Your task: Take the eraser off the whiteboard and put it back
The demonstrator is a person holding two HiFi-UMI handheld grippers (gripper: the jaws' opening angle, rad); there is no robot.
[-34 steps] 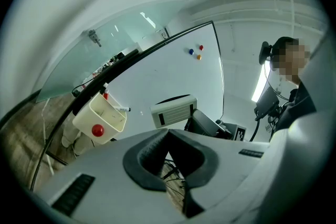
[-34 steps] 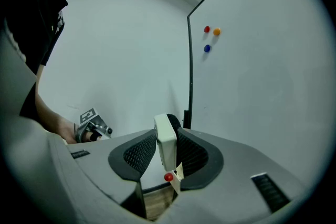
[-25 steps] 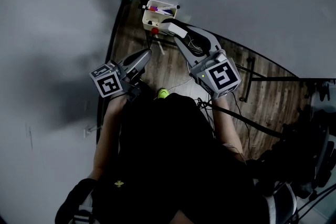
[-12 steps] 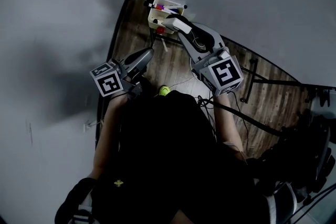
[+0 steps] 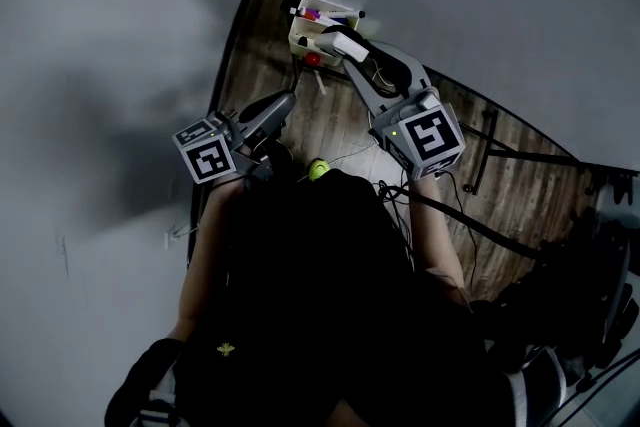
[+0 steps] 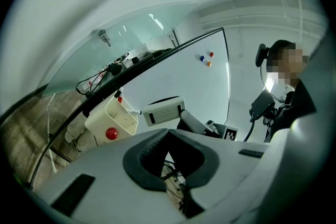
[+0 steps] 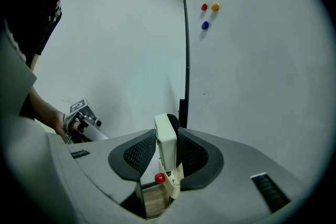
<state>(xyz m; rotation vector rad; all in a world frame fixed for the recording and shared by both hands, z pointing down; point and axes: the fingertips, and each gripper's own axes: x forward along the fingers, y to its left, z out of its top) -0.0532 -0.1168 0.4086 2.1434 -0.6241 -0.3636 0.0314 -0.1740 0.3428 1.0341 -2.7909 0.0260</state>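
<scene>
Eraser gripped in the right tongs (image 7: pixel 166 159), close to the whiteboard (image 7: pixel 252 65).

The right tongs are clenched on the white eraser (image 7: pixel 166 139), which stands on edge between their pads, dark felt side towards the right pad. A cream marker tray (image 6: pixel 109 119) with a red ball (image 6: pixel 111 134) on its front sits just ahead of and below their tips. The left tongs (image 6: pixel 169 136) are well off to the left, tips closed together with nothing between them. Three magnets (image 7: pixel 205 7) sit high on the board.
</scene>
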